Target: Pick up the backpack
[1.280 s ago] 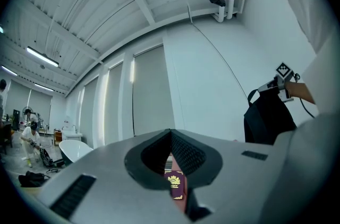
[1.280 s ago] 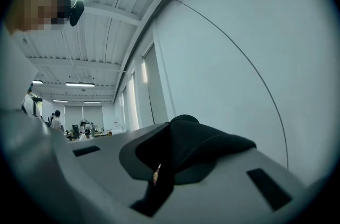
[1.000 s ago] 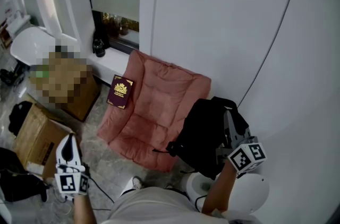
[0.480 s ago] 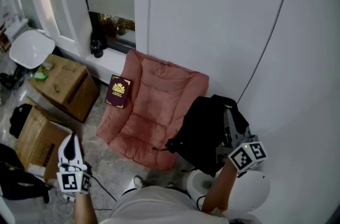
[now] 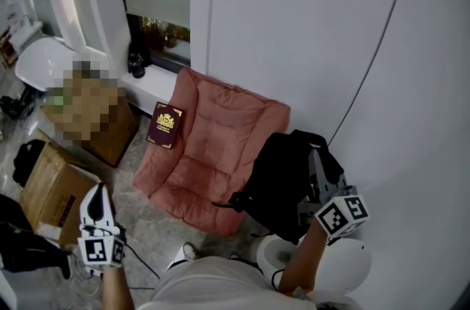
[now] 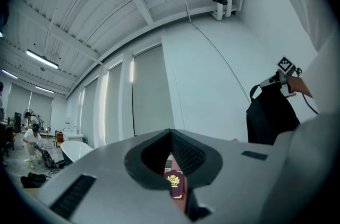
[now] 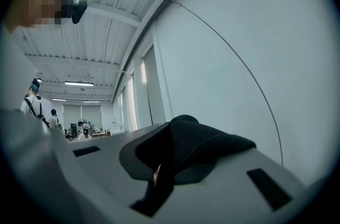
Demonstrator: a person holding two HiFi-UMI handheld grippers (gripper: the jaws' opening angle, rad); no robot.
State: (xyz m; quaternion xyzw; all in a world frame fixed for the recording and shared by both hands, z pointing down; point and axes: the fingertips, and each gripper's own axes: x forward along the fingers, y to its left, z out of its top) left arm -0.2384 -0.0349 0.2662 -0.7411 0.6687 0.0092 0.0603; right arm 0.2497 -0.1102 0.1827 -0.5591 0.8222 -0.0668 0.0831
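The black backpack [image 5: 283,187] hangs off the floor at the right edge of a pink cushion [image 5: 213,154]. My right gripper [image 5: 317,163] is shut on its top handle, and black fabric [image 7: 202,146] fills the jaws of that gripper [image 7: 167,132] in the right gripper view. The left gripper view shows the backpack [image 6: 271,117] dangling at the far right. My left gripper [image 5: 94,197] is low at the left, away from the bag, with its jaws together and nothing between them [image 6: 171,135].
A maroon passport-like booklet [image 5: 167,126] lies on the cushion's left edge. Cardboard boxes [image 5: 51,187] and a black bag [image 5: 29,250] sit on the floor at the left. A white stool [image 5: 345,264] stands under my right arm. The white wall is close behind the backpack.
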